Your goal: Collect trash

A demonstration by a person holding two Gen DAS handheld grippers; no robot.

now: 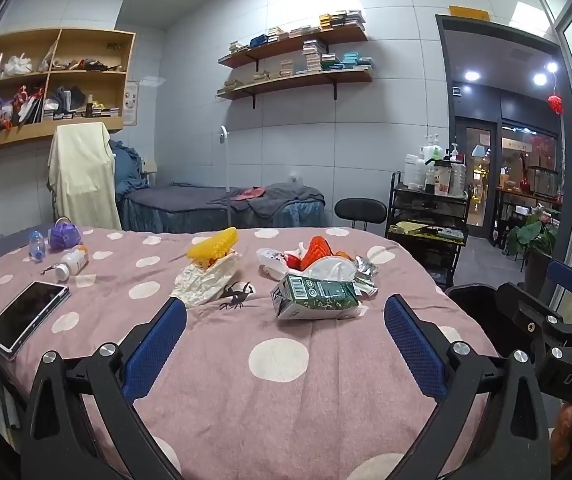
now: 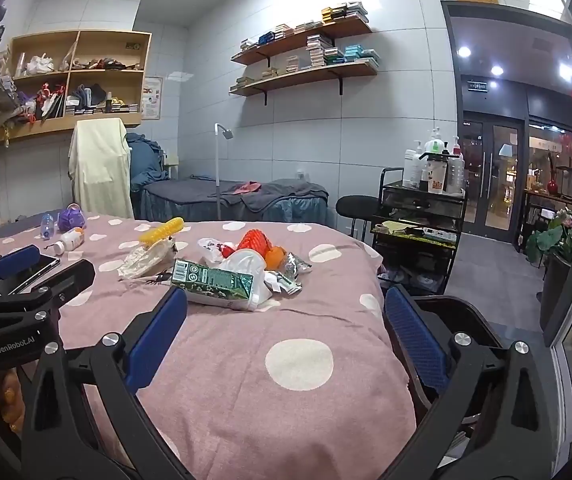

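left gripper [image 1: 285,344]: jaws wide apart, holding nothing
right gripper [image 2: 286,340]: jaws apart, at bed [image 2: 246,400] right edge
green carton [image 1: 314,295]: far, bare cover in front of it

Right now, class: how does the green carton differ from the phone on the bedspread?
The carton is green, crumpled and boxy; the phone is black, flat and intact. The carton lies in the middle against a litter pile; the phone lies alone near the left edge. Both rest on the pink spotted bedspread.

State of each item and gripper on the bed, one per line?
Left gripper: open, empty.
Right gripper: open, empty.
Carton: crushed, on its side.
Pill bottle: capped, lying down.
Phone: screen dark, flat.
Paper bag: crumpled.
Water bottle: lying down.
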